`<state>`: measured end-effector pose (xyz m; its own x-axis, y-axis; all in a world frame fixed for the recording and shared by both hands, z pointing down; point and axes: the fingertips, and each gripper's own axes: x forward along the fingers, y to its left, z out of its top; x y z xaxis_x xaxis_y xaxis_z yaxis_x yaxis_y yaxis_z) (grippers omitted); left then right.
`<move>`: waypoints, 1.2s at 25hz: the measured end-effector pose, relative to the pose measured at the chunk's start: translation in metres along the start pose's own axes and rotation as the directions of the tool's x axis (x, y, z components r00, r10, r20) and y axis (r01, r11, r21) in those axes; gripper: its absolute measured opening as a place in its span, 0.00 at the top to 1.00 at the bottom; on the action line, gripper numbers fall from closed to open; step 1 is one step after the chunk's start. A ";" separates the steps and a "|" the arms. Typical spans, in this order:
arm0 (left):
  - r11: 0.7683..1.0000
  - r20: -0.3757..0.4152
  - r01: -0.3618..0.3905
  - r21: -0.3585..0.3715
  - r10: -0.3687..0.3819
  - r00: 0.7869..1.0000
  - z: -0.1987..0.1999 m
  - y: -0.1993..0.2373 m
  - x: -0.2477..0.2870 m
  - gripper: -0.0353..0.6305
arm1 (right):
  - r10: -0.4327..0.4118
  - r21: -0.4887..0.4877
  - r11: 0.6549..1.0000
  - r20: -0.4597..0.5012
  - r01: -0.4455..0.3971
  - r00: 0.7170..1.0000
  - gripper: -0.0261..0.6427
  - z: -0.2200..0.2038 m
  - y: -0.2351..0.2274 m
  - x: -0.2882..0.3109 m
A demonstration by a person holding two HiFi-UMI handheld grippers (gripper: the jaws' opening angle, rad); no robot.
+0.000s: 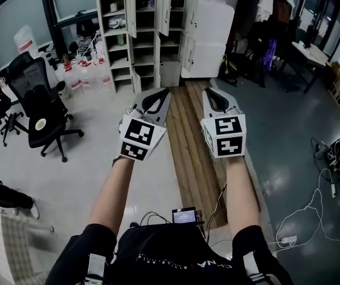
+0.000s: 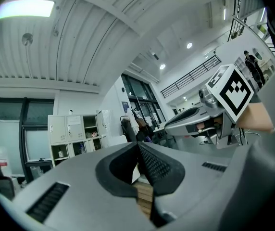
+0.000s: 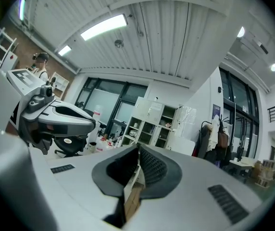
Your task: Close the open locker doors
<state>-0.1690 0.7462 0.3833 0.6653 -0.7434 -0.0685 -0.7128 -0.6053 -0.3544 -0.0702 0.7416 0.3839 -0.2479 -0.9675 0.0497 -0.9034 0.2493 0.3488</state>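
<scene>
The left gripper (image 2: pixel 138 146) is clenched: its two ribbed black pads meet edge to edge with nothing between them. The right gripper (image 3: pixel 138 151) is the same, pads pressed together and empty. From the head view both point level and side by side, near each other but not touching, each held out on a bare forearm. Each carries its marker cube (image 1: pixel 138 139) behind the jaws (black-and-white square patterns, no lettering).

Below and between the grippers a strip of wooden planks (image 1: pixel 197 153) runs along the floor toward the far wall. At the person's waist sits a small device with a lit screen (image 1: pixel 183 215), wires trailing from it. The print on the dark shirt is too small to read.

The locker (image 1: pixel 149 34), a pale unit of stacked compartments, stands against the far wall, well apart from both grippers and straight ahead of them. Several of its doors are swung out, among them one in the upper row (image 1: pixel 131 15), another beside it (image 1: pixel 164 13) and one in the right column (image 1: pixel 188 51). Small items sit in the open compartments. In the left gripper view two doors at its top left are closed, with small paper labels that cannot be read.

A white cabinet (image 1: pixel 208 40) stands just right of the locker. A black office chair (image 1: pixel 39 100) is on the left, and loose cables (image 1: pixel 312 212) lie on the floor on the right.
</scene>
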 end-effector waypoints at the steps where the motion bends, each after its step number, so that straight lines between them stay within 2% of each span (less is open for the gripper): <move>1: 1.000 -0.003 -0.002 0.002 0.002 1.000 0.000 -0.004 0.004 0.92 | 0.005 0.003 1.000 0.000 -0.005 1.000 0.90 -0.004 -0.005 0.000; 10: 1.000 -0.041 -0.016 0.012 0.017 0.999 -0.009 -0.040 0.038 0.92 | 0.051 0.042 0.998 -0.003 -0.051 0.999 0.90 -0.043 -0.039 0.002; 15: 1.000 -0.060 -0.010 0.001 0.010 0.998 -0.023 -0.029 0.060 0.92 | 0.049 0.044 0.998 -0.014 -0.048 0.999 0.90 -0.054 -0.046 0.025; 23: 0.998 -0.050 0.001 -0.060 -0.004 0.999 -0.059 0.046 0.107 0.92 | 0.026 0.033 0.999 -0.042 -0.025 0.999 0.90 -0.052 -0.040 0.112; 30: 0.997 -0.011 0.029 -0.067 -0.030 0.999 -0.083 0.164 0.142 0.92 | -0.006 0.005 1.000 -0.042 0.006 0.999 0.90 -0.008 -0.009 0.225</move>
<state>-0.2095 0.5177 0.3928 0.6841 -0.7278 -0.0479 -0.7062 -0.6444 -0.2934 -0.1143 0.5216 0.3997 -0.2273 -0.9700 0.0867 -0.9069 0.2433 0.3441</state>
